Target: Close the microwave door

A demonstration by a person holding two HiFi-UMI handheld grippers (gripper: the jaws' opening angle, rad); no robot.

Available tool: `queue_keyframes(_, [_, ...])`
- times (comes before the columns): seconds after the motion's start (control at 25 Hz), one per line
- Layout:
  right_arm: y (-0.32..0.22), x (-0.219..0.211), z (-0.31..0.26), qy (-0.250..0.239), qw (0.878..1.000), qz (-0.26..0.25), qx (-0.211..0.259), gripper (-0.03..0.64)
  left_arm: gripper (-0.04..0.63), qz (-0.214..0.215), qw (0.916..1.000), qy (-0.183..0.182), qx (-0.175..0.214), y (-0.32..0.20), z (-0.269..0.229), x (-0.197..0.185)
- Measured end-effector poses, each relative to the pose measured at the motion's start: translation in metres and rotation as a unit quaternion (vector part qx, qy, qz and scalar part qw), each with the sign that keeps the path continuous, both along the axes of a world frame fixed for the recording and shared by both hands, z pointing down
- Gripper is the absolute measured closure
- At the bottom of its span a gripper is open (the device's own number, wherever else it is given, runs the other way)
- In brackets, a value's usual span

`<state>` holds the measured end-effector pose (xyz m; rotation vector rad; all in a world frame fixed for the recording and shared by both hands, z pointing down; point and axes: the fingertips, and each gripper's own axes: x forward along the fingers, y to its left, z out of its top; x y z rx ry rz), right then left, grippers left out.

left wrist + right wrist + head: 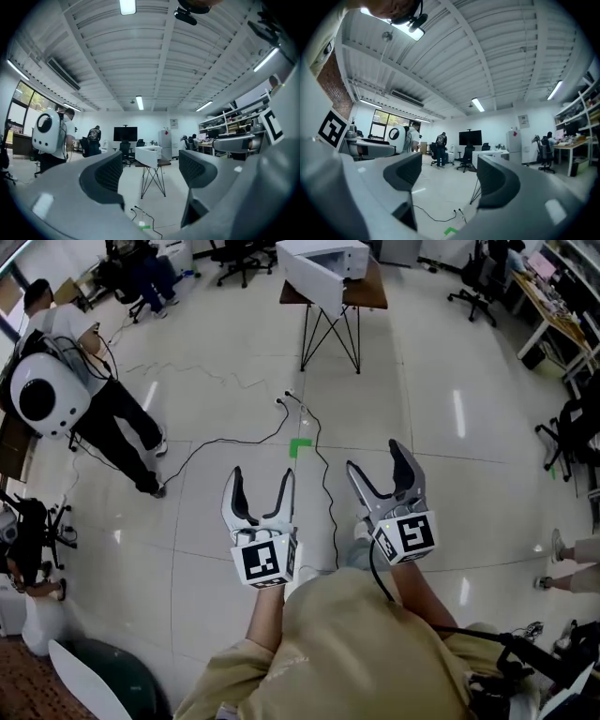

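Left gripper (262, 480) and right gripper (377, 457), white moulded plastic with dark ribbed pads, both have their curved jaws spread wide, pinching nothing. Well ahead across the glossy pale tiled floor (422, 381), the white boxy microwave (330, 261) stands door-open on a small brown-topped table (367, 292) with thin black legs.

Legible text, brands, numbers: none found in any view.

Left gripper (262, 474): its left marker cube (263, 562) bears black-and-white square code patterns, with no letters or numerals.

Right gripper (377, 456): its right marker cube (412, 533) bears the same kind of pattern, likewise without lettering.

Wall sign (523, 121): a pale sheet on the far wall, its print too small to read.

Fridge (514, 140): a small red sticker near the top, its wording not legible.
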<state>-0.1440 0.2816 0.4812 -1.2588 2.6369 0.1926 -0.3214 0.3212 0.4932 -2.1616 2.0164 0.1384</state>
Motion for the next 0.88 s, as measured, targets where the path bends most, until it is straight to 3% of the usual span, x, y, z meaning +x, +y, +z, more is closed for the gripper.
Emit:
queue_keyframes(0.08, [-0.005,0.031,-0.003,-0.006,1.000,0.020,0.000,0.261,0.222,0.027,0.9993,0.001,0.024,-0.015,-0.010,0.033])
queue_keyframes(0.2, [-0.023,0.069,-0.001,-0.011,0.999,0.039,-0.004,0.261,0.222,0.056,0.9981,-0.006,0.026,-0.040,-0.013,0.076])
queue_keyframes(0.32, [-0.047,0.101,0.001,-0.013,0.999,0.051,-0.010,0.261,0.224,0.071,0.9973,-0.013,-0.008,-0.063,-0.006,0.111])
queue_keyframes(0.4, [-0.056,0.118,-0.006,-0.016,0.998,0.053,-0.006,0.261,0.224,0.073,0.9968,-0.020,-0.026,-0.071,-0.007,0.128])
queue_keyframes(0.56, [-0.076,0.147,-0.010,-0.020,0.999,0.044,0.007,0.261,0.227,0.072,0.9970,-0.016,0.026,-0.096,-0.017,0.157])
queue_keyframes(0.88, [-0.149,0.202,-0.008,-0.021,1.000,0.020,0.001,0.262,0.230,0.047,0.9985,-0.016,0.022,-0.167,-0.022,0.208])
